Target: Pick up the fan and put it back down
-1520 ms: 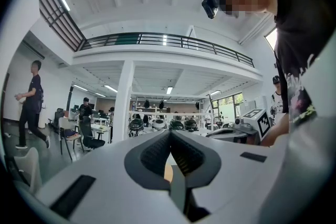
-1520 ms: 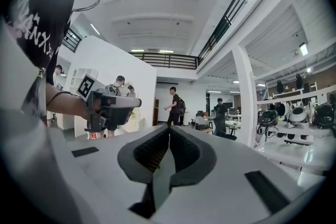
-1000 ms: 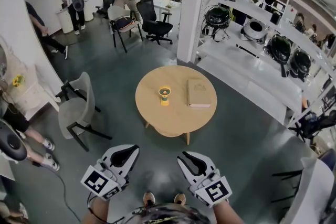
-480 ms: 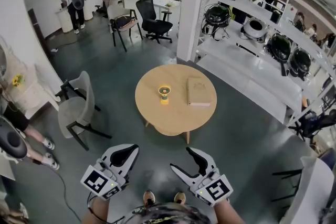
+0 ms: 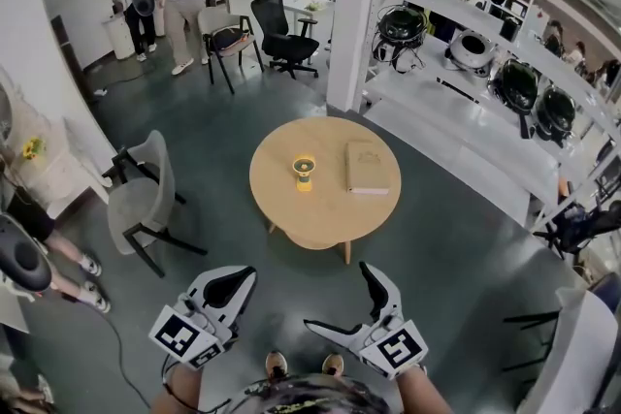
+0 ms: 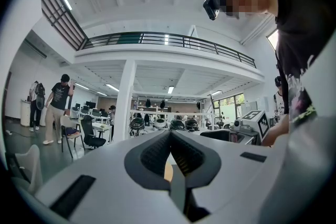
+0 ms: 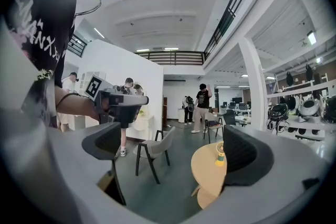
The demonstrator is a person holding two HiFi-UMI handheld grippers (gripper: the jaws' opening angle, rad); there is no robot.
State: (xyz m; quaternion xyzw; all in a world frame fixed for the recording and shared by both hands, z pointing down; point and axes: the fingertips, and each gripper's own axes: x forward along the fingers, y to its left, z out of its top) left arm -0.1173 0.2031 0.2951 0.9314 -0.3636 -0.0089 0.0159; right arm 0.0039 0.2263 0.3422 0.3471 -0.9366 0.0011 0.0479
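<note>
The yellow fan [image 5: 304, 173] stands untouched near the middle of the round table [image 5: 291, 223], so pickup has not begun. The right gripper [image 5: 338, 297], empty, has just been opening its jaws; the left gripper [image 5: 238, 281] is closed on nothing. The next move is likely a reach forward to the fan.

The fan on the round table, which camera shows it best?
The head view: the fan stands whole on the table, beside the book. The right gripper view shows it small, at a jaw's edge. The left gripper view's closed jaws hide it.
</note>
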